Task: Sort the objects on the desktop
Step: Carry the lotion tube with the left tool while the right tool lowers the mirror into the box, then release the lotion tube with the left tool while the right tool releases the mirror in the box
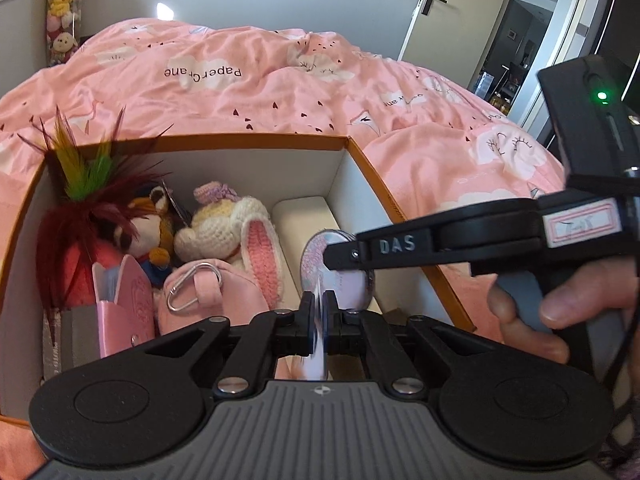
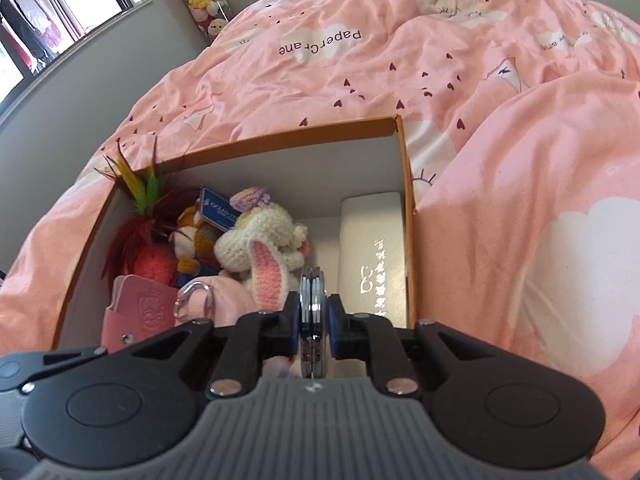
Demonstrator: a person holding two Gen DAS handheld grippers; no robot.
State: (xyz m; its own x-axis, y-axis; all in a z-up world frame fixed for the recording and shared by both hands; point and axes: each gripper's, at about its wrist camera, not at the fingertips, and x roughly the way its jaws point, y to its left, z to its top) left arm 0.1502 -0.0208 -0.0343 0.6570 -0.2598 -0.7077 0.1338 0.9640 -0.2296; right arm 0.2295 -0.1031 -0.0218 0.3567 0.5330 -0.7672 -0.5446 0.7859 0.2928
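I hold both grippers above the orange box [image 2: 394,126], which sits on the pink duvet [image 2: 520,160], and everything I describe is placed relative to this box. Inside it, at the left end, lie the feather toy [image 1: 76,216], the crochet rabbit [image 2: 264,236] and the pink pouch [image 1: 208,292]; along its right wall lies the white case [image 2: 372,256]. My right gripper [image 2: 314,316] is closed on a stack of round badges [image 2: 313,280], held on edge over the free floor between the rabbit and the case. My left gripper [image 1: 319,312] is closed on 1 thin card-like piece [image 1: 318,344]; it is blurred, so I cannot tell what it is. The 2 grippers are very near each other over the same gap. I think the risk is that they knock together, or that the badges, pinched only at their rims, slide apart and fall outside the box.
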